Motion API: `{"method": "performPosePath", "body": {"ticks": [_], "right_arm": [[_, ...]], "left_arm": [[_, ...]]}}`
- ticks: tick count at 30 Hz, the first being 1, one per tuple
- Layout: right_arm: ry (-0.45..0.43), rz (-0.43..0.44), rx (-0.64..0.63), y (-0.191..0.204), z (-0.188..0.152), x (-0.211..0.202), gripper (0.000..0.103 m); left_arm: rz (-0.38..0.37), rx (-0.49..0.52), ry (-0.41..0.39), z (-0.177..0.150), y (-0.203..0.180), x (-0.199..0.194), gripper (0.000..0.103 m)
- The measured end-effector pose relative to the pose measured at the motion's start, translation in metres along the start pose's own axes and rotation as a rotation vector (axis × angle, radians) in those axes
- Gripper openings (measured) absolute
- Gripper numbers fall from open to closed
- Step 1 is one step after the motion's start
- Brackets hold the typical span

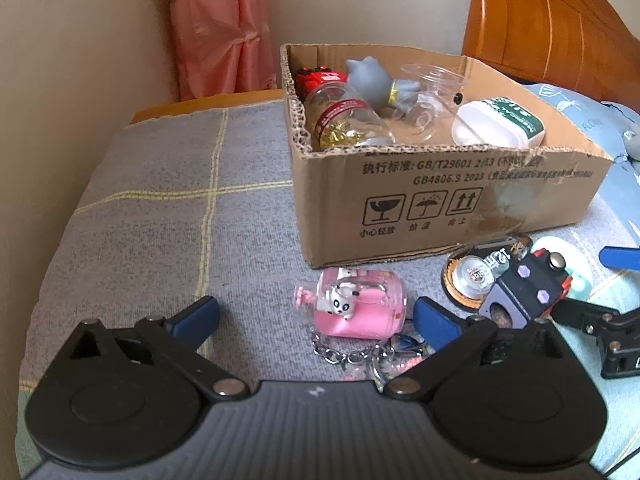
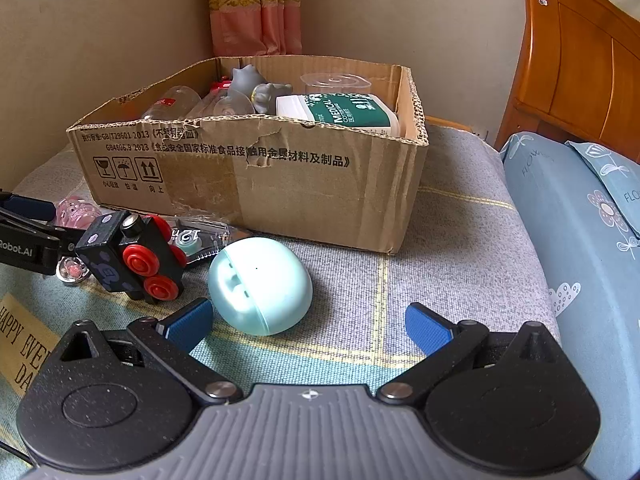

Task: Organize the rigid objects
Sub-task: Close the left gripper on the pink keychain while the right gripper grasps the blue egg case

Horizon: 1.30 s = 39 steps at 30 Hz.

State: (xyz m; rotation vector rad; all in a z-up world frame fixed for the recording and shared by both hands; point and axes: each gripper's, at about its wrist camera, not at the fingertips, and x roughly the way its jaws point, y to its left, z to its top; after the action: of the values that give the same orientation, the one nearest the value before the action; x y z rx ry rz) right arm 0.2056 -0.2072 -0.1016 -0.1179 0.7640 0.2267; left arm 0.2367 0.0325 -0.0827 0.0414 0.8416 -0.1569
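A cardboard box on the bed holds a grey cat figure, a red toy car, clear bottles and a white medical tub. In front of it lie a pink bottle keychain, a black toy train with red wheels, a clear tape dispenser and a mint egg-shaped case. My left gripper is open, with the pink keychain between its fingers. My right gripper is open, just in front of the mint case.
A grey plaid blanket covers the bed. A wooden headboard and blue pillows are at the right. A pink curtain hangs behind. The other gripper shows at the edge of each view.
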Motion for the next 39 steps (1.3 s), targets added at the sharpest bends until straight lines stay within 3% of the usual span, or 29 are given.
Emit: {"method": "performPosePath", "body": {"ticks": [9, 12, 17, 19, 24, 30, 36, 39], "right_arm": [[-0.005, 0.003, -0.003, 0.000, -0.001, -0.001, 0.103], [-0.005, 0.004, -0.004, 0.000, -0.001, -0.001, 0.103], [-0.005, 0.004, -0.005, 0.000, -0.001, -0.001, 0.103], [-0.002, 0.008, -0.009, 0.000, 0.000, -0.001, 0.103], [0.012, 0.051, -0.058, 0.001, 0.005, 0.002, 0.102], [0.003, 0.136, -0.138, 0.003, 0.016, 0.008, 0.085], [0.010, 0.188, -0.195, 0.004, 0.023, 0.009, 0.061], [0.019, 0.185, -0.219, 0.007, 0.024, 0.007, 0.059]], "left_arm": [[-0.007, 0.035, 0.004, 0.004, 0.000, 0.004, 0.100], [-0.012, 0.040, -0.009, 0.001, 0.007, -0.001, 0.091], [-0.036, 0.067, -0.022, -0.002, 0.006, -0.009, 0.062], [-0.043, 0.077, -0.023, -0.002, 0.001, -0.010, 0.054], [-0.051, 0.084, -0.024, -0.001, -0.005, -0.010, 0.051], [-0.058, 0.088, -0.022, -0.001, -0.004, -0.011, 0.050], [-0.067, 0.101, -0.010, 0.000, -0.003, -0.011, 0.050], [-0.074, 0.128, -0.005, 0.000, -0.004, -0.013, 0.050]]}}
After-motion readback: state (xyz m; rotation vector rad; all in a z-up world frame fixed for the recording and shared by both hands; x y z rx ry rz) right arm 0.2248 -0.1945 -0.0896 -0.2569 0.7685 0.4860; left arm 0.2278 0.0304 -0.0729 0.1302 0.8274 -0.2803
